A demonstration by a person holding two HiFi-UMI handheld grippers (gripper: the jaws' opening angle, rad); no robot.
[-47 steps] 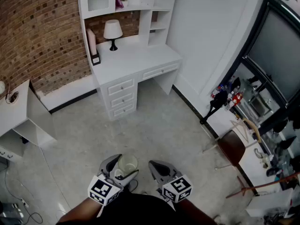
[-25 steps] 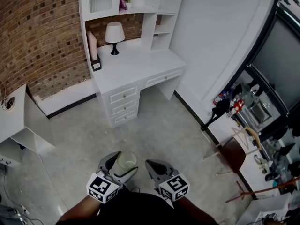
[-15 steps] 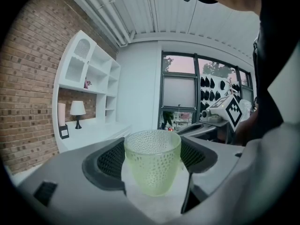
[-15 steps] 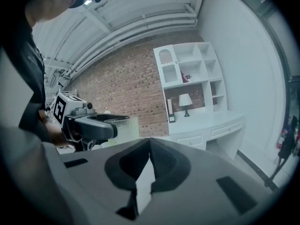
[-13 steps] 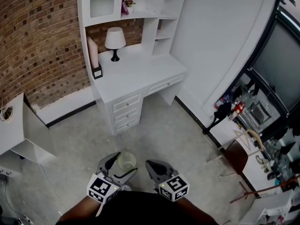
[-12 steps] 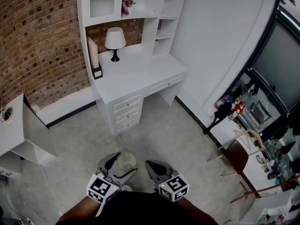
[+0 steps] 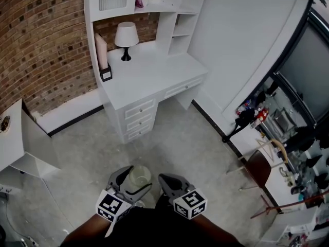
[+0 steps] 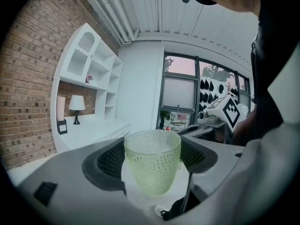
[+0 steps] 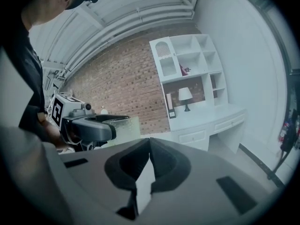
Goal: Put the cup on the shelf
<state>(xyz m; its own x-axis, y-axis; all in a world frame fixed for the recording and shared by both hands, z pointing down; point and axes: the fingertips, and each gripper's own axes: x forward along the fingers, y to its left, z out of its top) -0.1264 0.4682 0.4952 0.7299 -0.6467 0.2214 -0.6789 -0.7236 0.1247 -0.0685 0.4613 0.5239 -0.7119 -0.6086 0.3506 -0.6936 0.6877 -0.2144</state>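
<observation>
Cup [image 8: 152, 165], one, pale green, sits gripped in left claw [image 8: 153, 157]; right claw [image 9: 149, 143] clenched, empty.

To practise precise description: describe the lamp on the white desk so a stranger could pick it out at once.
Find the white desk against the brick wall. At the back of its top, under the shelves, stands the lamp. Unlike the tall pink panel and small dark frame beside it, it has a white shade on a black stem.
</observation>
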